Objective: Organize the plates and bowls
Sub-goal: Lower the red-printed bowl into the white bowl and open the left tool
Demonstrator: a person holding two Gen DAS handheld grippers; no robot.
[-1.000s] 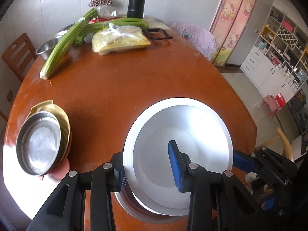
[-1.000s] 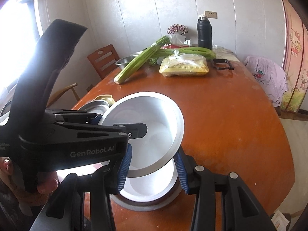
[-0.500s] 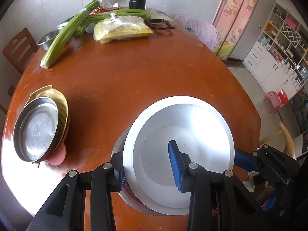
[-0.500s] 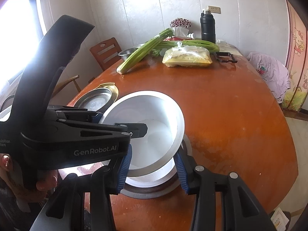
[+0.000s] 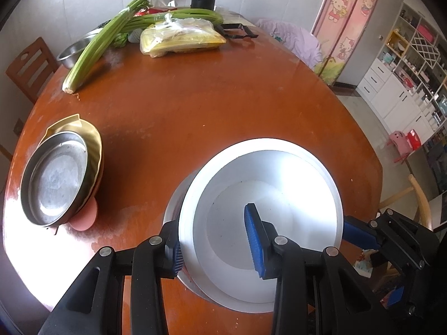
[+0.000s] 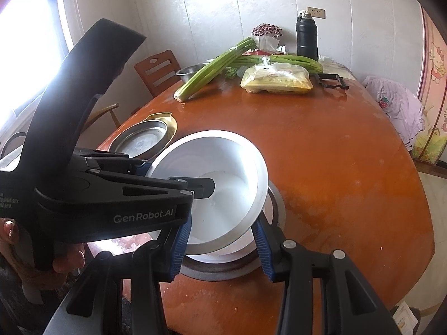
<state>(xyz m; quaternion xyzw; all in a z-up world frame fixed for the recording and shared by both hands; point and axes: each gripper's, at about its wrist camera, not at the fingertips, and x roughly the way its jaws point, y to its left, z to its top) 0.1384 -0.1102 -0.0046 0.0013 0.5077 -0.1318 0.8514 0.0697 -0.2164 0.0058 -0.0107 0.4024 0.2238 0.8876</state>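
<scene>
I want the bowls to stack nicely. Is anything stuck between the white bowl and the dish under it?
Nothing visible. The white bowl, held by both grippers, hangs tilted just above the dish on the table; only empty space shows between them.

Glossy wooden table point(image 5: 195, 106); matt, seemingly aluminium basin point(image 5: 279, 173); dull steel plate point(image 5: 56, 181) at left — yellow dish point(image 5: 92, 136), perhaps plastic.

I've got a wide silver bowl point(image 5: 279, 184) tilted above a second silver bowl point(image 6: 268, 203) that sits flat on the table's near edge. Off to the left I see a shallow steel dish point(image 5: 56, 178) nested in a yellow bowl point(image 5: 93, 139), stacked on something pink.
</scene>
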